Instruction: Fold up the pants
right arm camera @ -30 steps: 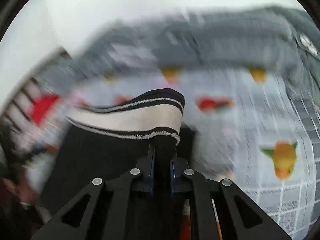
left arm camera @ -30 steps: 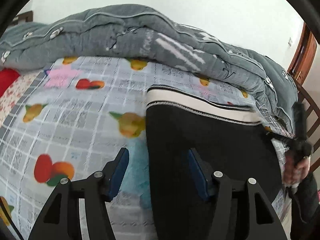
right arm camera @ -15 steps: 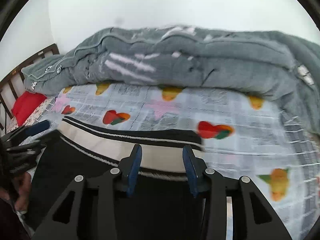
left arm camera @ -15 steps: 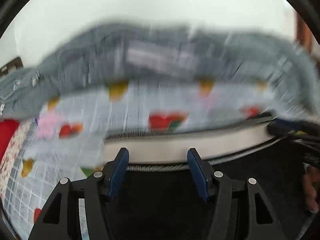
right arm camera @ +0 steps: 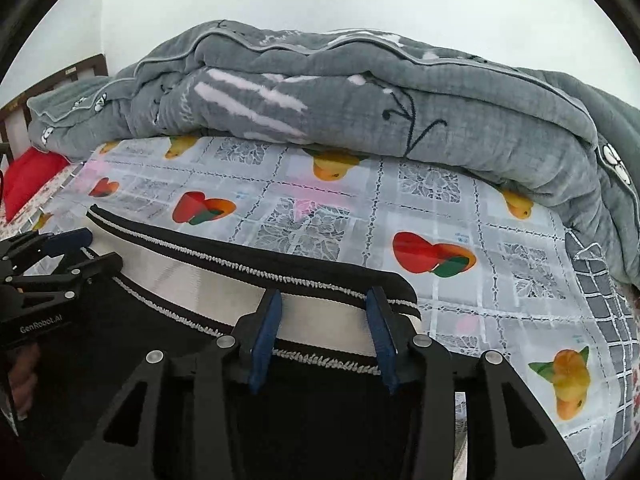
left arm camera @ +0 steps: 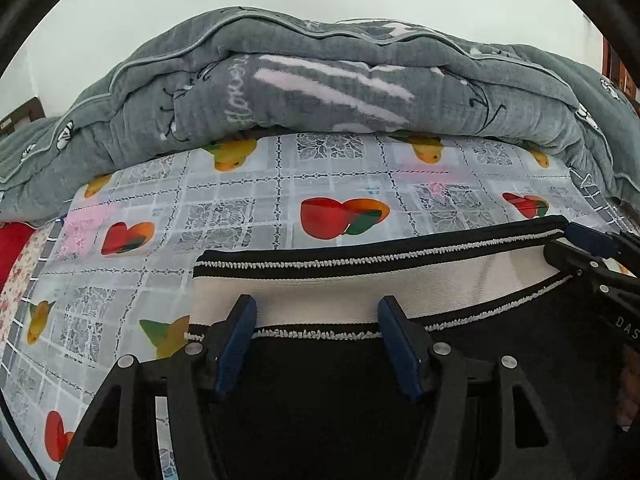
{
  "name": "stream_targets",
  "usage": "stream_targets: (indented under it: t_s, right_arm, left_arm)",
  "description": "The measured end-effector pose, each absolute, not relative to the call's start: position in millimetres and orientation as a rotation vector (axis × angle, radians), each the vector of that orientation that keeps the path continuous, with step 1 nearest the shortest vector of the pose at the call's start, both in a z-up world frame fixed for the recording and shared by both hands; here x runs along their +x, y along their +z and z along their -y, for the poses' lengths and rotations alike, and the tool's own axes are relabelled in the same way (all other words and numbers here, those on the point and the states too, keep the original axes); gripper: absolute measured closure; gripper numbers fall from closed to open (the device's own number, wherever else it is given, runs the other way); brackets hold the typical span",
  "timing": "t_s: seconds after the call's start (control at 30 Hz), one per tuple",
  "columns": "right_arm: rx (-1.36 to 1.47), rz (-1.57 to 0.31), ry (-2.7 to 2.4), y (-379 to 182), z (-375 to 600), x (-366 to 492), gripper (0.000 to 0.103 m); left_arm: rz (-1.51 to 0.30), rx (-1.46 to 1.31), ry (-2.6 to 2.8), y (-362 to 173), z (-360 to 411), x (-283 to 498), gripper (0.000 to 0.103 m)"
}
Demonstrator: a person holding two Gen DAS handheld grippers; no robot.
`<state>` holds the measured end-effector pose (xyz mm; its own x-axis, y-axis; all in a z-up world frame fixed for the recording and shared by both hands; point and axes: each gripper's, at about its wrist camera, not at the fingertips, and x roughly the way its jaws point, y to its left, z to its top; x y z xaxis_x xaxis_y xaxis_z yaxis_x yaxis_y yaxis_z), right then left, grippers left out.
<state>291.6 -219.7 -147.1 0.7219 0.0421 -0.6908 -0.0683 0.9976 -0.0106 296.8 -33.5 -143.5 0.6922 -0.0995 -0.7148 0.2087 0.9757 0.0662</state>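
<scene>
Fruit-printed grey checked bedsheet with a rumpled grey quilt behind; the black knit pants lie flat near the bed's front edge, cream-striped waistband farthest from the cameras. Left gripper and right gripper both stand spread over the waistband, pinching nothing. Risk: a shallow bite may take only the top layer, so the fold would drag skewed.
</scene>
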Motion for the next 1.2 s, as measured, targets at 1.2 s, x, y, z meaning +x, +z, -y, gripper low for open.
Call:
stream_targets:
  t_s: [1.2]
  right_arm:
    - [0.051, -0.848, 0.107, -132.0, 237.5, 265.4, 0.055]
  left_arm:
    - [-0.903, 0.149, -0.212, -142.4, -7.2, 274.1, 0.033]
